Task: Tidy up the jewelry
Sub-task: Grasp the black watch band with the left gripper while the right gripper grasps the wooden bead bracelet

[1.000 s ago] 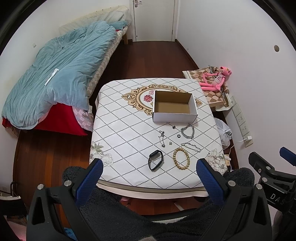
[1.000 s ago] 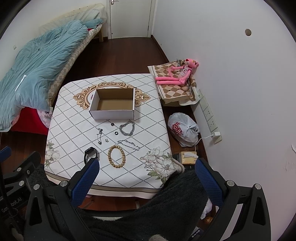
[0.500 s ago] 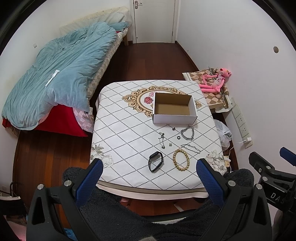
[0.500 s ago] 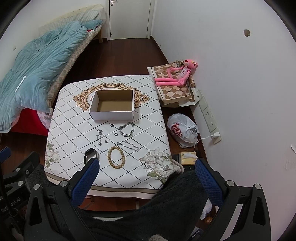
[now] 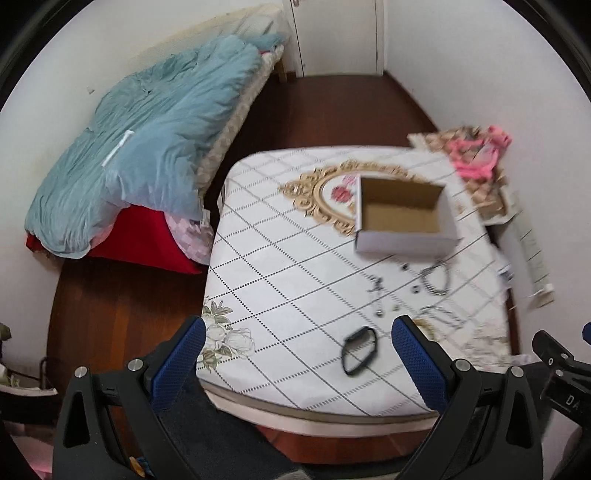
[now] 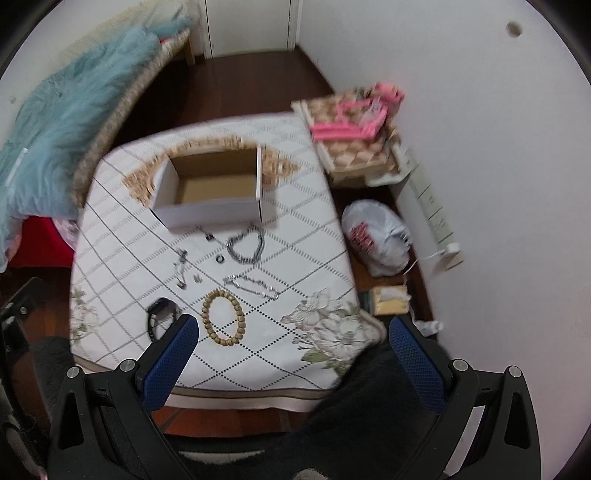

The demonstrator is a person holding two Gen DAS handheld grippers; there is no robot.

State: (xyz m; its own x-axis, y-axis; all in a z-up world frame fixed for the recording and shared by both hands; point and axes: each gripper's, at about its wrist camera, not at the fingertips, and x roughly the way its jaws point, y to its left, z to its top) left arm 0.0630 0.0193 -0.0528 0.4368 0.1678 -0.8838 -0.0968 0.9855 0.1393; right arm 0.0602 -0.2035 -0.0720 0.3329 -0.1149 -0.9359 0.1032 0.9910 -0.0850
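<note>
An empty open cardboard box [image 5: 400, 218] [image 6: 212, 188] sits on the patterned table [image 5: 280, 273] [image 6: 295, 236]. In front of it lie a black band [image 5: 359, 350] [image 6: 160, 317], a wooden bead bracelet [image 6: 222, 317], a heavy silver chain [image 6: 246, 245] [image 5: 436, 278], a thin silver chain [image 6: 253, 287] and several small pieces [image 6: 183, 267]. My left gripper [image 5: 297, 356] is open above the table's near edge, left of the band. My right gripper [image 6: 293, 360] is open over the near edge, its left finger close to the bead bracelet. Neither holds anything.
A bed with a blue duvet [image 5: 147, 147] stands left of the table. A pink plush toy [image 6: 351, 118] lies on a checked box by the right wall, with a white plastic bag [image 6: 376, 236] and a power strip [image 6: 432, 210] on the floor. A door [image 5: 336, 33] is at the back.
Both grippers have moved forward and down toward the table, so the jewelry looks larger. The left view has swung left. The items on the table have not moved.
</note>
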